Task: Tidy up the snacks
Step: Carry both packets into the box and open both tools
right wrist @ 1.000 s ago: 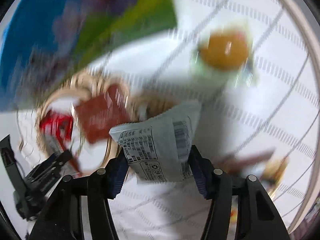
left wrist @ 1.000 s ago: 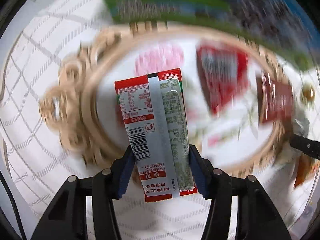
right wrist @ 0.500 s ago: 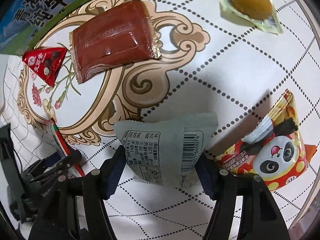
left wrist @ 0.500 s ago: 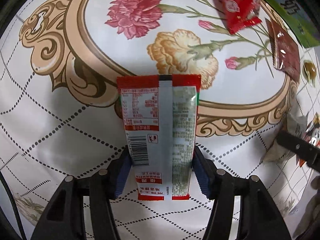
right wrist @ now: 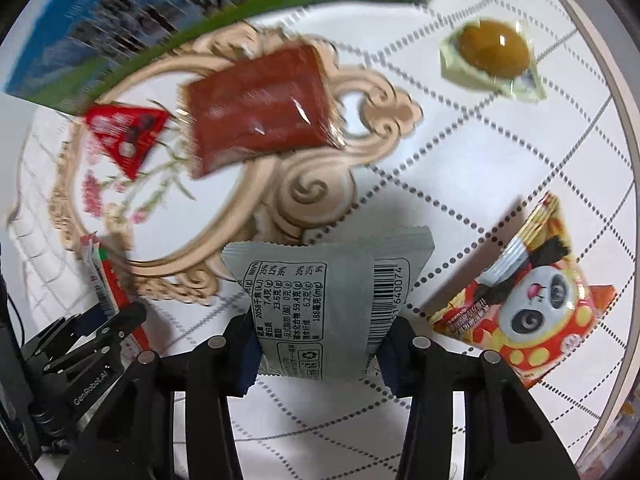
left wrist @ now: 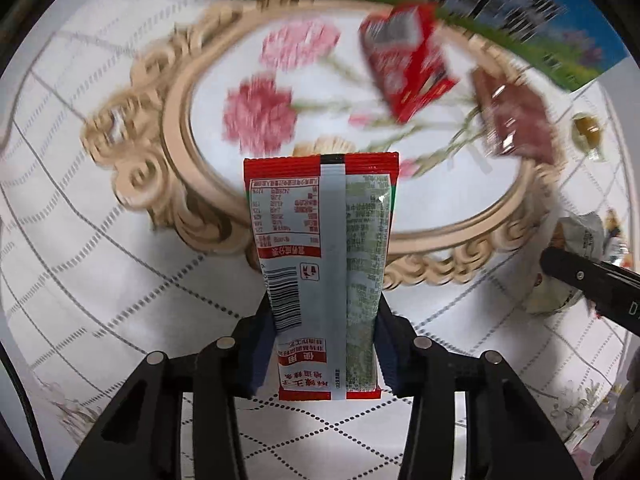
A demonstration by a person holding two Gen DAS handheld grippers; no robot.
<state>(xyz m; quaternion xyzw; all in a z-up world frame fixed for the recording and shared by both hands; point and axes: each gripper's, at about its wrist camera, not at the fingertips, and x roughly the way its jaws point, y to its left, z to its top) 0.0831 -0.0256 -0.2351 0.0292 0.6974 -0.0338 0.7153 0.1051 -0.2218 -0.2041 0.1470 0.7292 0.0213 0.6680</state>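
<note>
Fingers of the left gripper [left wrist: 324, 344] are closing and clamped on a red-and-silver sachet [left wrist: 320, 264], back side up with barcode showing; sachet stands out toward 12 o'clock over the surface [left wrist: 100, 280], a white cloth with dotted diamond lines and a beige scrolled oval framing printed carnations. Red packet [left wrist: 408, 76] lies inside the oval at 1 o'clock, dark red-brown pouch [left wrist: 520, 124] at 2 o'clock on the oval's rim, both blurred. Blue-green carton [left wrist: 480, 0] along the top edge.

Fingers of the right gripper [right wrist: 320, 356] are closing and pinched on a grey wrapper [right wrist: 328, 300], nutrition table and barcode facing the camera. Panda-printed snack bag [right wrist: 532, 308] lies just beside at 3 o'clock. Sealed brown egg-shaped snack [right wrist: 492, 56] sits at 1 o'clock, well apart. Left gripper visible at 8 o'clock, sachet edge in it.
</note>
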